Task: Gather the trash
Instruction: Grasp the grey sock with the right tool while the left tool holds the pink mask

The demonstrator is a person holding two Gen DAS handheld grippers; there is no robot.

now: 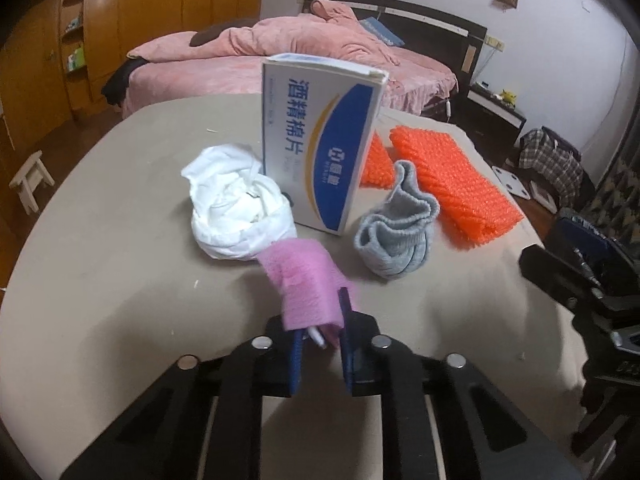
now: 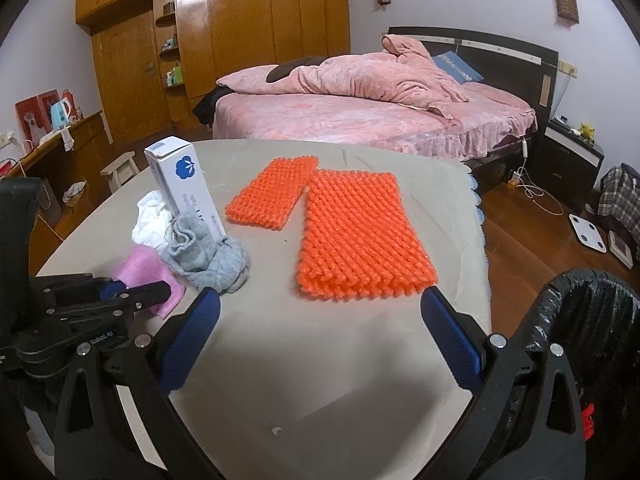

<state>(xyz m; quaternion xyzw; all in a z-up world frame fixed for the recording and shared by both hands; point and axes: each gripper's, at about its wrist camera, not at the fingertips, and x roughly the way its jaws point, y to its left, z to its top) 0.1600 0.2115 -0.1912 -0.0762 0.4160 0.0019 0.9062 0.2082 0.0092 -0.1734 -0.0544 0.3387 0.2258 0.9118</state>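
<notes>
My left gripper [image 1: 320, 312] is shut on a pink foam piece [image 1: 306, 280], held just above the beige table [image 1: 120, 200]; it also shows in the right wrist view [image 2: 152, 276]. Beyond it lie a crumpled white tissue [image 1: 236, 216], an upright white-and-blue box [image 1: 320, 140] and a grey sock [image 1: 396, 232]. My right gripper [image 2: 320, 304] is open and empty, just in front of the large orange foam net [image 2: 356, 236]. A smaller orange net [image 2: 272, 192] lies behind it. A bin with a black bag [image 2: 584, 320] stands at the table's right.
A pink bed [image 2: 360, 112] stands behind the table. A wooden wardrobe [image 2: 240, 40] lines the far wall. A small white stool [image 1: 30, 180] stands on the floor at the left. A scale [image 2: 590, 232] and a plaid bag [image 2: 620, 196] lie on the floor at the right.
</notes>
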